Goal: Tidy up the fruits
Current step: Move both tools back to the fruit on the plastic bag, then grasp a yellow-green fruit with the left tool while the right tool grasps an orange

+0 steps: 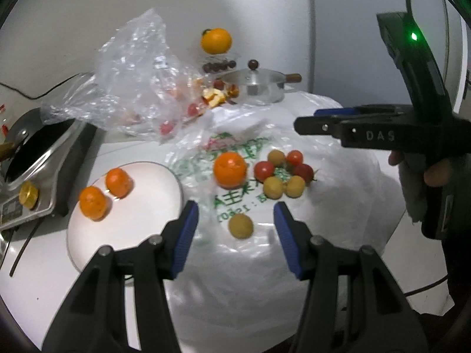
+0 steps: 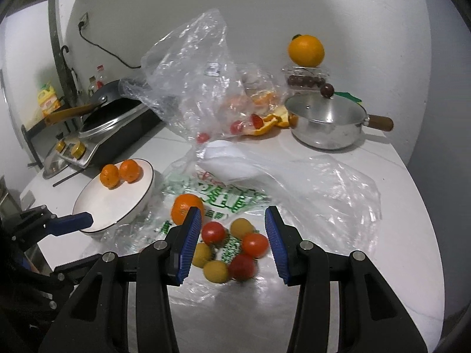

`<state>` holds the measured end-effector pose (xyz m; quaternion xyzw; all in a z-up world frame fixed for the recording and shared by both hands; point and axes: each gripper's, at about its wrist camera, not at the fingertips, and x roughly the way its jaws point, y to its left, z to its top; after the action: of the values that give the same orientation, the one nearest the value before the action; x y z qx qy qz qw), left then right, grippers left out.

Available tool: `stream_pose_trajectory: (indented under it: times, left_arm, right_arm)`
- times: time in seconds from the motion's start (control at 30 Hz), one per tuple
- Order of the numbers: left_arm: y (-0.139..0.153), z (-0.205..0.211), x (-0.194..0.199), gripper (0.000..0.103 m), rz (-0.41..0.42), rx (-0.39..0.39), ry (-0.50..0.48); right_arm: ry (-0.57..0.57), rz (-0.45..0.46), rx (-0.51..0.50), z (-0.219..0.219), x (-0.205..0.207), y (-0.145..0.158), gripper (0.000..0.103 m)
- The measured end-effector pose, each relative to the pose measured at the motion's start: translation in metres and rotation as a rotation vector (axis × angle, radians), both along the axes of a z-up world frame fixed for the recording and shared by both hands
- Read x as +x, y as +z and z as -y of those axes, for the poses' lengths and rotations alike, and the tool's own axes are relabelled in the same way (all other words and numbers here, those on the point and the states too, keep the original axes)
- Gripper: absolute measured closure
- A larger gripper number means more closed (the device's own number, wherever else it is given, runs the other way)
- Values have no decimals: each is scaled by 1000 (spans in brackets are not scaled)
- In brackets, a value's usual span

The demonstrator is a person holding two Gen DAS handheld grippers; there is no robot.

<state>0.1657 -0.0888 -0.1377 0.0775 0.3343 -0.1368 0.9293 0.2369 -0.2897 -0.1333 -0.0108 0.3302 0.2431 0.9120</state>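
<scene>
Right wrist, tomatoes [image 2: 232, 247] between jaws (parted)

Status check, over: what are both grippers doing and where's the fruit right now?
Left gripper open, empty; right gripper open above the cherry tomatoes. Two tangerines on plate, third tangerine on printed bag.

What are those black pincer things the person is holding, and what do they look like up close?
Each is a black plastic tong-like left gripper or right gripper with two ribbed blue pads and round silver rivets. The right one's side reads "DAS", and a black handle with a green light and a thin cable rises behind it.
</scene>
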Motion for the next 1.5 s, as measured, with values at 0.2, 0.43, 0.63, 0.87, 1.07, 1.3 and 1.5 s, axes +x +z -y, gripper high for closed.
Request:
stream_pose_trajectory:
  times: [0.2, 0.43, 0.63, 0.87, 1.07, 1.3, 1.5]
  left_arm:
    - [-17, 16, 14, 48, -41, 59, -11]
    - [-32, 18, 28, 49, -80, 95, -12]
    - [-41, 19, 32, 55, -112, 112, -41]
    - [-51, 18, 33, 70, -146, 107, -78]
    - [-49, 14, 30, 75, -144, 69, -97]
    - [-41, 5, 23, 75, -124, 24, -95]
    - [-37, -3, 19, 75, -112, 6, -86]
  right_arm:
    - [3, 2, 13, 11, 4, -4, 55]
    - [45, -3, 24, 6, 13, -10, 55]
    - [82, -9, 24, -8, 22, -15, 55]
    - [140, -10, 16, -32, 28, -18, 55]
    - [177, -27, -16, -55, 32, -22, 55]
    - [198, -70, -67, -76, 40, -32, 55]
    - [211, -111, -101, -91, 45, -42, 55]
